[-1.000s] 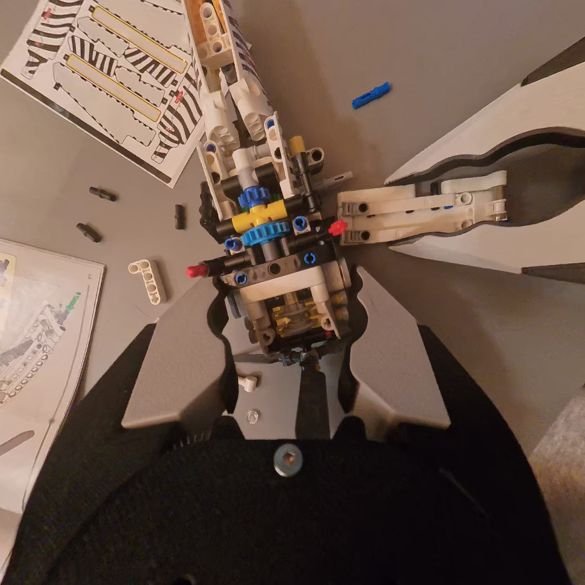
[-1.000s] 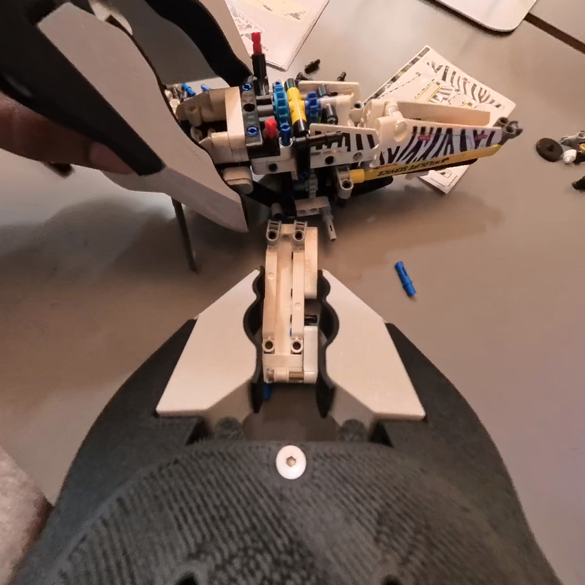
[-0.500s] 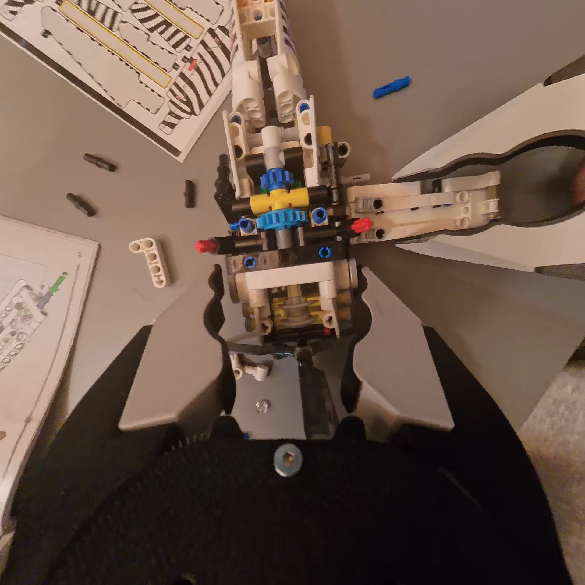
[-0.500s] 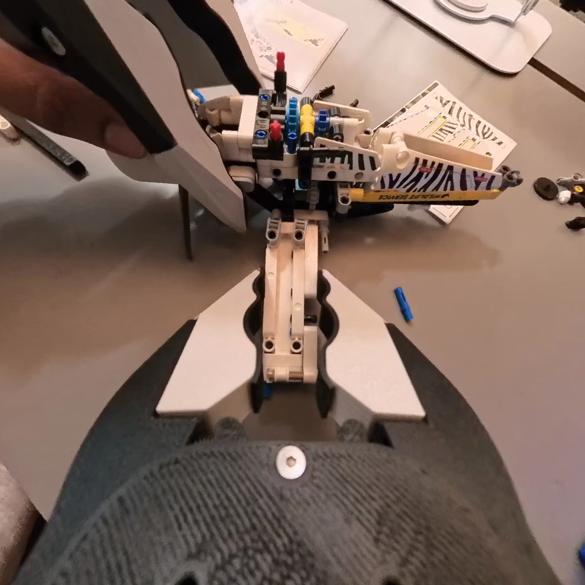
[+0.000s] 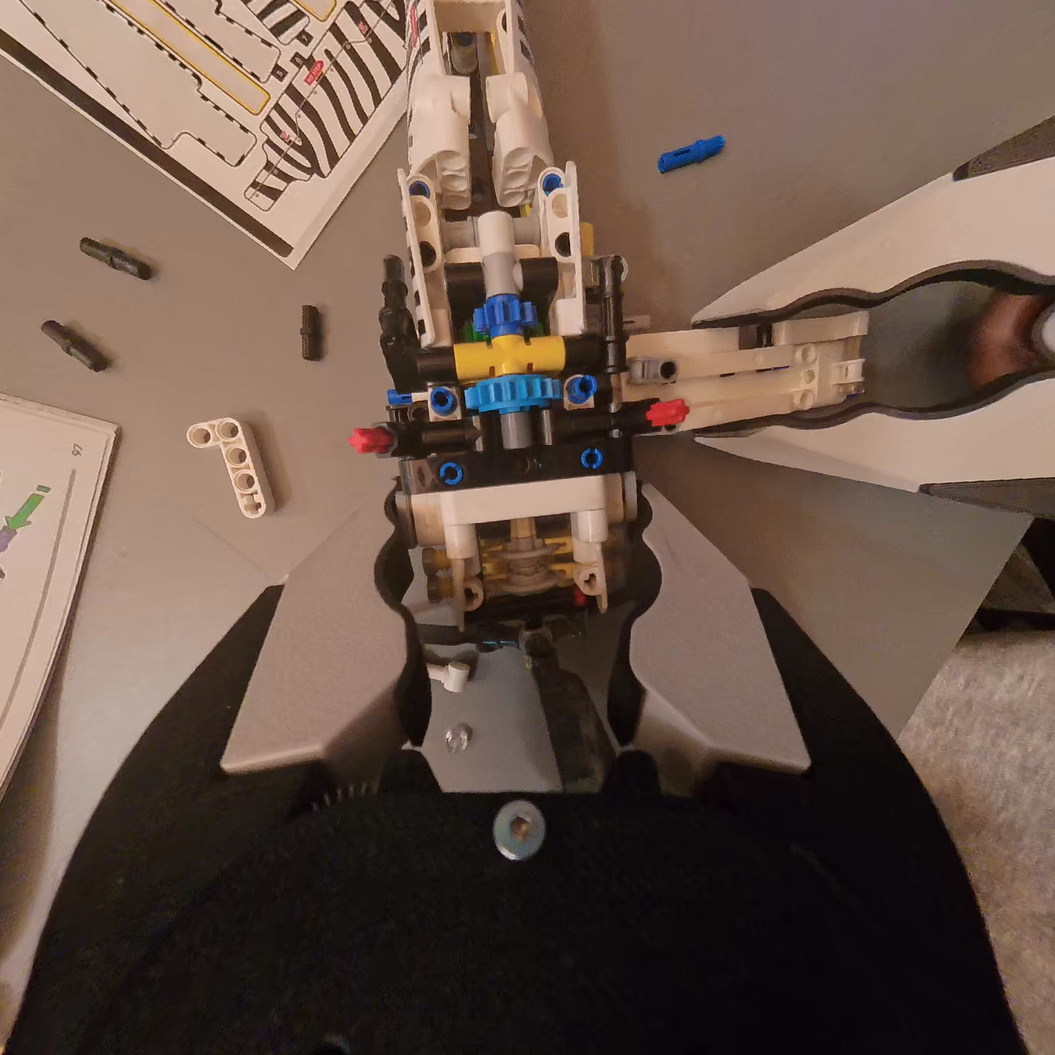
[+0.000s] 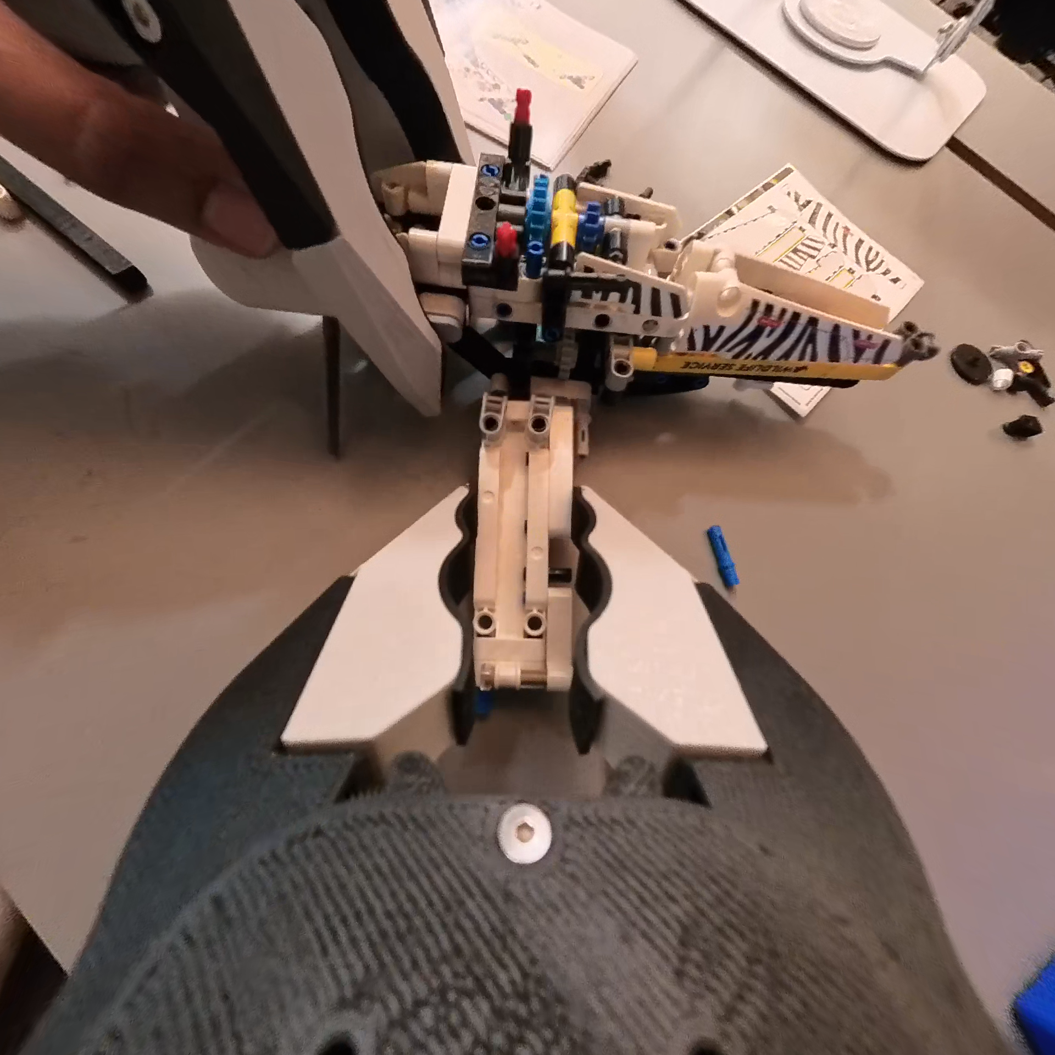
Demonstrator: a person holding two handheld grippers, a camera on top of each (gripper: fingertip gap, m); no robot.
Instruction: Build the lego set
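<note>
My left gripper [image 5: 516, 516] is shut on the end of the lego model [image 5: 502, 365], a white and black build with blue gears, a yellow connector and a zebra-striped tail; it holds it above the table. The model also shows in the right wrist view [image 6: 571, 268], with the left gripper [image 6: 319, 205] and a hand on it. My right gripper [image 6: 522, 508] is shut on a white beam sub-assembly [image 6: 522, 548], whose far end touches the model's side below the red pin. The same sub-assembly [image 5: 742, 371] and right gripper [image 5: 693, 388] come in from the right in the left wrist view.
On the grey table lie a zebra sticker sheet [image 5: 217, 97], an instruction booklet [image 5: 40, 542], a white L-beam [image 5: 234, 456], black pins [image 5: 114, 265], a blue pin [image 5: 688, 154], also in the right wrist view [image 6: 722, 554]. Small dark parts [image 6: 1010, 371] and a grey pad [image 6: 890, 74] lie far right.
The white sub-assembly has closed the gap and now touches the model's side. The model has turned straighter in my left gripper and been lifted slightly.
</note>
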